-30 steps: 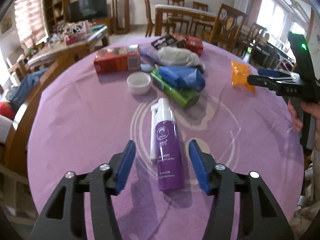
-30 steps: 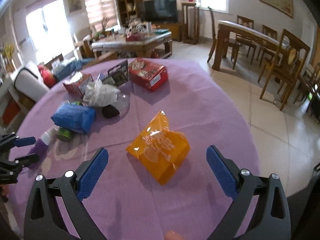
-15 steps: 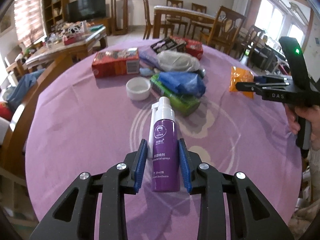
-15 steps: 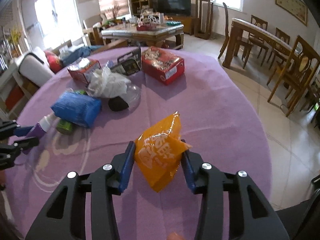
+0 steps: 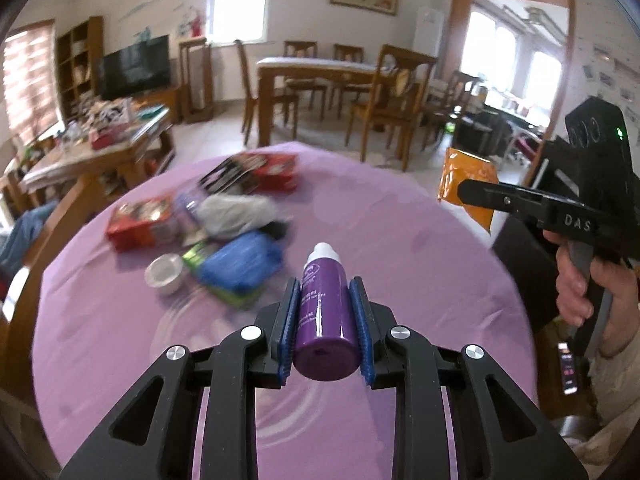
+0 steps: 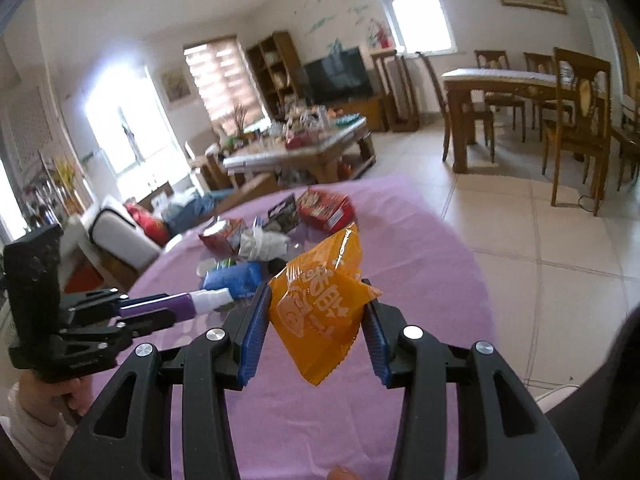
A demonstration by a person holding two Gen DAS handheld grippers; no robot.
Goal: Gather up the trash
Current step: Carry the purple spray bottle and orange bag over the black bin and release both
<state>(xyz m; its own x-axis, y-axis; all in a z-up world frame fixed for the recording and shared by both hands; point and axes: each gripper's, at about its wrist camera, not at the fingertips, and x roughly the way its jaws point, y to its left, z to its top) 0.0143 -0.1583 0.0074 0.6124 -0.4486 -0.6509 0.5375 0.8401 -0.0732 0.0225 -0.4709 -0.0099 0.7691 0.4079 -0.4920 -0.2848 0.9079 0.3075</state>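
Bottle (image 5: 325, 312): purple, clear of the desk, cap toward 12 o'clock.
Left hand-held gripper (image 5: 325, 332): closing, pads clamping the bottle.
Packet (image 6: 320, 312): orange, lifted.
Right hand-held gripper (image 6: 314, 336): clenched on the packet.
Desk (image 5: 420, 248): purple cloth; remaining litter at 10 o'clock.

1. The left wrist view looks forward and down along the left tongs (image 5: 326, 322), close above the purple tabletop (image 5: 420, 248), facing the dining chairs.
2. The right wrist view looks along the right tongs (image 6: 316, 324), tilted less steeply, facing the window and television.
3. Both share the tabletop and its heap (image 5: 236, 220) (each also catches the other tongs from the side).
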